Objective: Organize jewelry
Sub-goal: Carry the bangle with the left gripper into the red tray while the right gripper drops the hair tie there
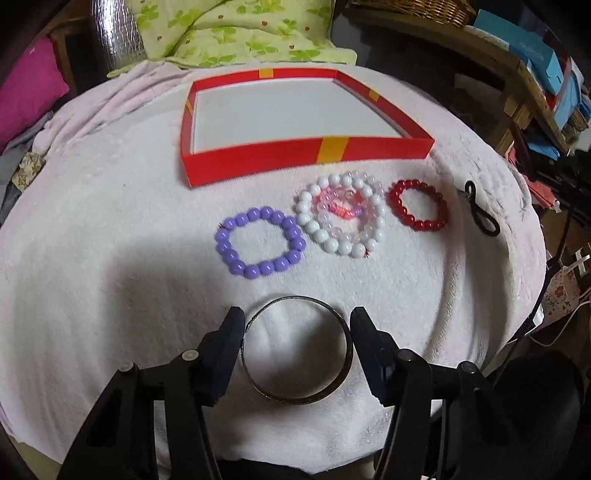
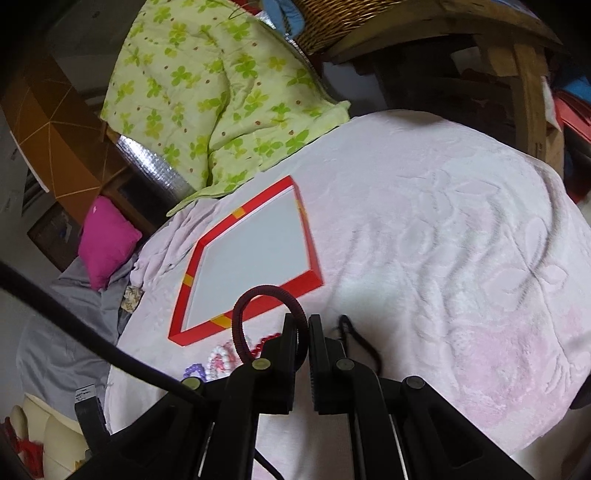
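A metal bangle (image 1: 258, 387) lies on the white blanket just in front of me, and my left gripper (image 1: 297, 328) has a pad touching each side of it. Beyond it sit a purple bead bracelet (image 1: 260, 242), a white bead bracelet (image 1: 308, 221) with a clear pink one (image 1: 334, 206) inside it, a red bead bracelet (image 1: 417, 205) and a black hair tie (image 1: 484, 216). The shallow red tray (image 1: 258, 166) behind them holds nothing. My right gripper (image 2: 303, 323) is shut on a dark red ring-shaped band (image 2: 264, 288), held above the tray's (image 2: 309, 282) near corner.
A green clover-print quilt (image 1: 240, 33) is heaped behind the tray and a magenta pillow (image 1: 29, 99) lies at the left. Wooden shelves (image 1: 517, 77) with boxes stand at the right. The blanket (image 2: 443, 221) falls away at its edges.
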